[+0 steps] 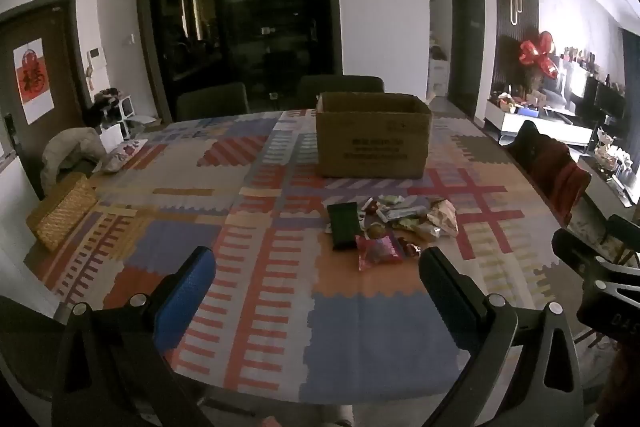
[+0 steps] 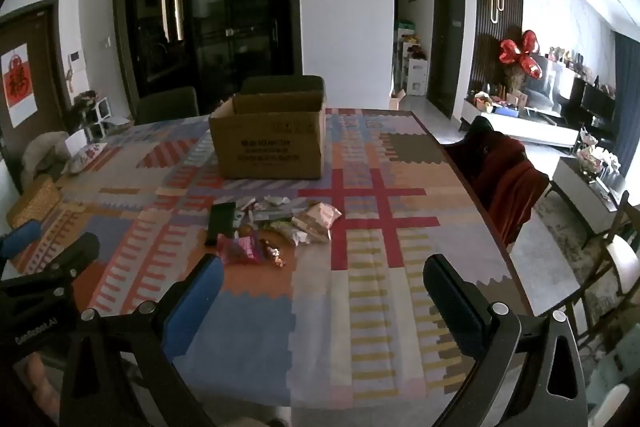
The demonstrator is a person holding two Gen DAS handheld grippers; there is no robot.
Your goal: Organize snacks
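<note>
Both grippers hang over the near edge of the tabletop point(image 1: 400, 347), angled down twd the middle. Left gripper point(image 1: 316, 267): jaws spread wide, nothing btwn them but patterned cloth. Right gripper point(image 2: 320, 275): same, jaws wide apart and empty. That reads as a start pose, before the first pick, w/ neither tool touching any snack.

The snacks point(image 1: 390, 227) lie in one loose heap about mid-tabletop, a bit twd the right edge. Dark flat packet point(image 1: 342, 227) on the heap's left side, pink packet point(image 1: 378, 251) nearest the near edge, pale crinkled bag point(image 1: 440, 219) on its right. The cardboard box point(image 1: 372, 137) stands just behind the heap, twd the far edge, flaps open at top. Probably the drop spot, since it's close to the pile and open upward. A woven basket point(image 1: 60, 215) sits at the left edge, well apart from the heap; could be another container, can't tell.

Views: the left wrist cam shows the basket whole and catches part of the right gripper at its right border. The right wrist cam shows more of the box's inside wall, the tabletop's right edge w/ a chair draped in red cloth point(image 2: 504, 179), and part of the left gripper at its left border.
</note>
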